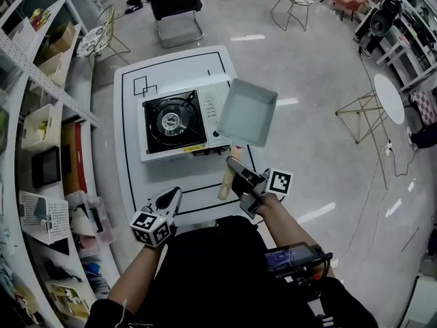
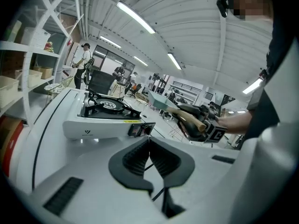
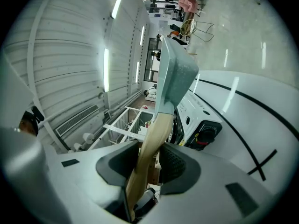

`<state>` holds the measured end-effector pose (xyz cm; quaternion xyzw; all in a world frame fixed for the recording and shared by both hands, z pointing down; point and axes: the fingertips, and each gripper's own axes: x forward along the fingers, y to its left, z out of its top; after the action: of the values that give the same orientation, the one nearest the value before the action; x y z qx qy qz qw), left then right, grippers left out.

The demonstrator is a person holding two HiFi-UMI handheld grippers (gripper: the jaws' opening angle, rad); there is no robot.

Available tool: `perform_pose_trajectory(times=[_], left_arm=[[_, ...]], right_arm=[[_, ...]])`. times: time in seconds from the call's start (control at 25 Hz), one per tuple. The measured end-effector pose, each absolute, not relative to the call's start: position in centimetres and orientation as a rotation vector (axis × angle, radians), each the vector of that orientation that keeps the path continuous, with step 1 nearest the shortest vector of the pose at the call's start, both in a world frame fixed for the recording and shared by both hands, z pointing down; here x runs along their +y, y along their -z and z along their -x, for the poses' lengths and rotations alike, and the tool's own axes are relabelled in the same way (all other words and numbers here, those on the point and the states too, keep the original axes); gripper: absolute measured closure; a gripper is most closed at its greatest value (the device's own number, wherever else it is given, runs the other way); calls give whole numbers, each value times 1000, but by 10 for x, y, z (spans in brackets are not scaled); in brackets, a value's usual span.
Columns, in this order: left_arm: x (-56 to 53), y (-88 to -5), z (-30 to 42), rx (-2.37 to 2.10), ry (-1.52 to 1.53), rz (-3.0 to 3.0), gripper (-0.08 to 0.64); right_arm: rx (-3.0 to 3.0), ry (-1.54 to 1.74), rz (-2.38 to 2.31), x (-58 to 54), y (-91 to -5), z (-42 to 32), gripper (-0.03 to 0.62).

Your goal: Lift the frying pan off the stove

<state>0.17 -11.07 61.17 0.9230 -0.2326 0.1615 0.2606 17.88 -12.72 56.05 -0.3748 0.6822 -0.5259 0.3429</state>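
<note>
Closest to me, my right claw (image 3: 149, 164) is clamped on the wooden handle (image 3: 152, 139) of the frying pan (image 3: 175, 73): both ribbed pads press the handle's sides, so the jaws stand partly apart with the wood filling the gap between them. From my head view that claw (image 1: 239, 174) sits just in front of the stove (image 1: 213, 111), off its right front corner, and the handle (image 1: 227, 180) runs up from it toward the pan (image 1: 247, 111). My left claw (image 1: 167, 200) hangs in front of the stove on its left side, low over the white table (image 1: 130, 173), and its own view shows the jaws (image 2: 149, 157) drawn together with nothing between them. The square grey-blue pan is off the burner (image 1: 169, 120) and held up in the air at the stove's right edge, overlapping the control panel from above; the left gripper view shows it (image 2: 159, 99) raised higher than the stove (image 2: 100, 125), to that stove's right, with the handle (image 2: 196, 120) sloping down to my other claw. The burner ring lies bare, and the stove's front knob (image 3: 205, 135) shows just beside the handle in the right gripper view. Left of the stove run the white shelves (image 1: 41, 115) with boxes and bins. Beyond the stove, past the table's far edge, stands a black chair (image 1: 174, 5), and well to the stove's right is a small round white table (image 1: 389, 98).
</note>
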Motion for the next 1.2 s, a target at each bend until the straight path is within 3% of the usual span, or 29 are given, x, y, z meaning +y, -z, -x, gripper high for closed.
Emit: perform_pose_trajectory(times=[1.2], left_arm=[[-109, -612, -69, -436, -484, -2569, 551]], right_arm=[[1688, 1268, 1109, -82, -571, -242, 434]])
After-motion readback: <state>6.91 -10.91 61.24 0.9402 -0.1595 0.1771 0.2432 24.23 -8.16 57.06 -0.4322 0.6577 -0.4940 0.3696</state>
